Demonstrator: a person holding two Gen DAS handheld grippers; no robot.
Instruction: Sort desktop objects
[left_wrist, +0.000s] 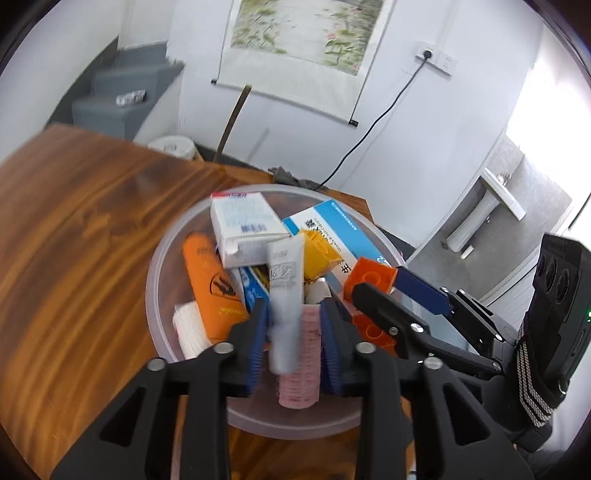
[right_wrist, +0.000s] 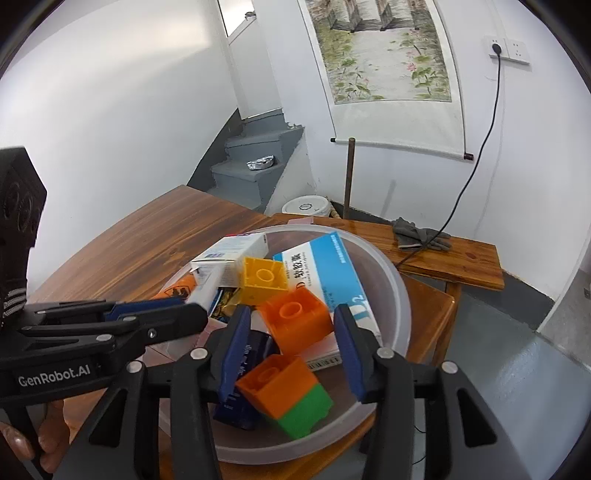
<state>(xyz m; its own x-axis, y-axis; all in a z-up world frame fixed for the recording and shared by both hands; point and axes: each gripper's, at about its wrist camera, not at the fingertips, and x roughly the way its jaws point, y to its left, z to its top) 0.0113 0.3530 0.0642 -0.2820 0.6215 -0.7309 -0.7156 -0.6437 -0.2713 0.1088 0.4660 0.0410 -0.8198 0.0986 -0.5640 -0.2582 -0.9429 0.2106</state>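
Between left tool (left_wrist: 293, 314) pads, white tube (left_wrist: 284, 291) upright.

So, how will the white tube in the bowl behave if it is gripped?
The white tube looks like soft plastic, so it probably dents under pressure. Its smooth skin may slip. Being long and thin, it likely weighs little and could swing.

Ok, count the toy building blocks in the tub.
4 visible: a yellow block at the back, an orange block mid-tub, and an orange block joined to a green block nearest. Others may be buried.
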